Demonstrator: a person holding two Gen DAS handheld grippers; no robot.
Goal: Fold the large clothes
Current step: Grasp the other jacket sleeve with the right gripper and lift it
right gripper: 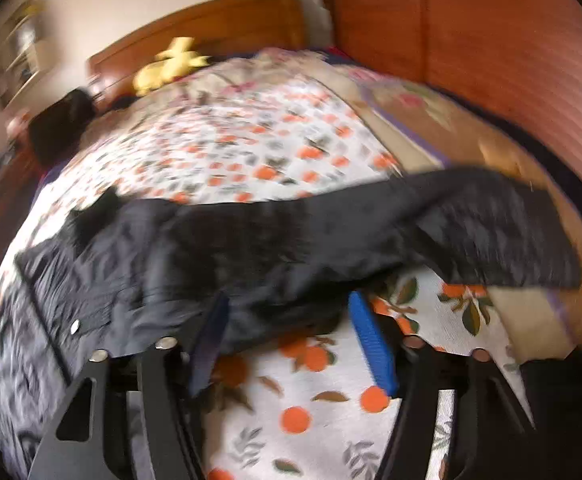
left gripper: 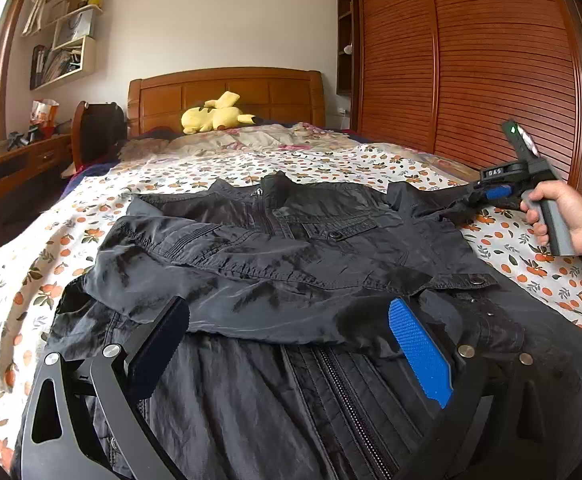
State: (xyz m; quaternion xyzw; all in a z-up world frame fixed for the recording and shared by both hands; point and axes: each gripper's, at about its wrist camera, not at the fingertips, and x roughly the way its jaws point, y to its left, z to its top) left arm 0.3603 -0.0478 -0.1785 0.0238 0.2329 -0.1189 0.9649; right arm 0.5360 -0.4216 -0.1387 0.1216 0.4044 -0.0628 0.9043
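Observation:
A black zip jacket (left gripper: 291, 264) lies face up on the bed, its left sleeve folded across the chest. My left gripper (left gripper: 289, 312) is open, its blue-padded fingers (left gripper: 419, 352) spread over the folded sleeve just above the zipper. My right gripper (right gripper: 287, 308) is open at the edge of the right sleeve (right gripper: 491, 224), which stretches out to the right over the sheet. In the left wrist view the right gripper (left gripper: 487, 194) sits at the sleeve's end, held by a hand. The right wrist view is blurred.
The bed has an orange-print sheet (left gripper: 35, 280), a wooden headboard (left gripper: 227, 92) and a yellow plush toy (left gripper: 215, 114) by the pillows. A slatted wooden wardrobe (left gripper: 471, 60) stands right. A desk (left gripper: 15, 160) and wall shelves stand left.

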